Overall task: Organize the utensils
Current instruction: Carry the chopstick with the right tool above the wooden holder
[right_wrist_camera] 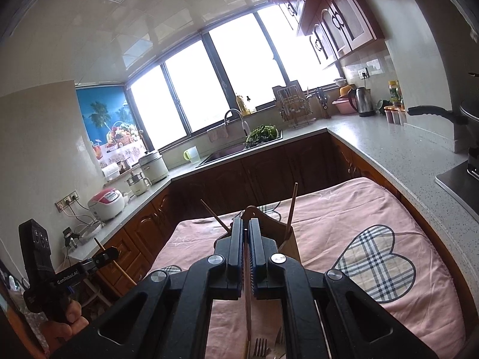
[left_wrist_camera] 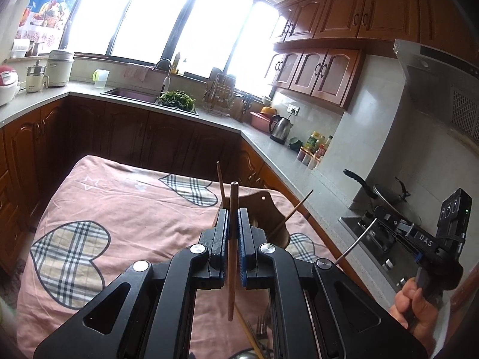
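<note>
My left gripper (left_wrist_camera: pixel 232 212) is shut on a brown wooden chopstick (left_wrist_camera: pixel 231 257) held upright above the pink cloth. Behind it stands a wooden utensil holder (left_wrist_camera: pixel 263 206) with two chopsticks (left_wrist_camera: pixel 221 181) sticking out. My right gripper (right_wrist_camera: pixel 245 224) is shut on a thin utensil (right_wrist_camera: pixel 247 293), seen edge-on between the pads, just in front of the same holder (right_wrist_camera: pixel 287 239). In the left wrist view the right gripper (left_wrist_camera: pixel 374 220) sits at the right, holding a thin metal handle (left_wrist_camera: pixel 356 242). Forks (right_wrist_camera: pixel 260 348) lie on the cloth below.
A table with a pink cloth with plaid hearts (left_wrist_camera: pixel 89 209) fills the foreground. Kitchen counters (left_wrist_camera: pixel 269 143) wrap around it, with a sink (left_wrist_camera: pixel 131 94), a kettle (left_wrist_camera: pixel 280 127), bottles, a rice cooker (right_wrist_camera: pixel 106 202) and a pan on the stove (left_wrist_camera: pixel 386 193).
</note>
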A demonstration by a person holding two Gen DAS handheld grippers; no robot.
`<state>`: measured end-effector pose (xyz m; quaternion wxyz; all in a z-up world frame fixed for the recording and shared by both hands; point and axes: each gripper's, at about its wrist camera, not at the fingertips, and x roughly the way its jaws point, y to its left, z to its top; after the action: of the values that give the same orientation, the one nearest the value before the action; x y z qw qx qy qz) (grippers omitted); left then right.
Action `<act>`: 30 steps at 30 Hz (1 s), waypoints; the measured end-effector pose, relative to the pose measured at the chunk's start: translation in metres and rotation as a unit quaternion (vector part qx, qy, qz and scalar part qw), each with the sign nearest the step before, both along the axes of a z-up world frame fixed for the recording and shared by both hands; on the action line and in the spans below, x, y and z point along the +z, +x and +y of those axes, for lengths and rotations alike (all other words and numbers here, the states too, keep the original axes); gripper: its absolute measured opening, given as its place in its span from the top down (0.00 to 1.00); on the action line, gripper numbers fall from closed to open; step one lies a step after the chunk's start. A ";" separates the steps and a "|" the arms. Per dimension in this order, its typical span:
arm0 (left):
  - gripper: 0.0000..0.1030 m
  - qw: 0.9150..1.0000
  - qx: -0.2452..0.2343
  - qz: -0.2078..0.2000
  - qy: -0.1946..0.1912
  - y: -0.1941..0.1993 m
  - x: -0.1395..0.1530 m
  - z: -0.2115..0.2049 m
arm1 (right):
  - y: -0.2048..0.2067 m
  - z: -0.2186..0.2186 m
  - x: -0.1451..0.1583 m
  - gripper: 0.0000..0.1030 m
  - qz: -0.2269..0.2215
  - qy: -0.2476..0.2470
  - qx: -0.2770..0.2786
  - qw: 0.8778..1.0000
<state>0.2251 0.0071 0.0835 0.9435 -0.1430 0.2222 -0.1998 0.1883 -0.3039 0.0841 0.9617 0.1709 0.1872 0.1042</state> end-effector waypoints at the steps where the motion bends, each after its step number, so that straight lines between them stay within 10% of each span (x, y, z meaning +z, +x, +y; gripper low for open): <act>1: 0.95 1.000 0.002 -0.006 0.000 0.005 0.005 -0.002 | 0.004 -0.001 0.003 0.97 -0.004 0.001 -0.002 1.000; 16: 0.95 0.998 0.020 -0.061 -0.012 0.098 0.052 -0.032 | 0.085 -0.021 0.033 0.97 -0.043 0.001 -0.047 0.998; 30: 0.95 1.000 0.020 -0.006 0.001 0.164 -0.035 -0.072 | 0.123 -0.009 -0.026 0.97 -0.002 -0.023 -0.051 0.998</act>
<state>0.3889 -0.0649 0.0489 0.9487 -0.1457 0.2140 -0.1816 0.3109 -0.3126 0.0584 0.9698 0.1580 0.1786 0.0508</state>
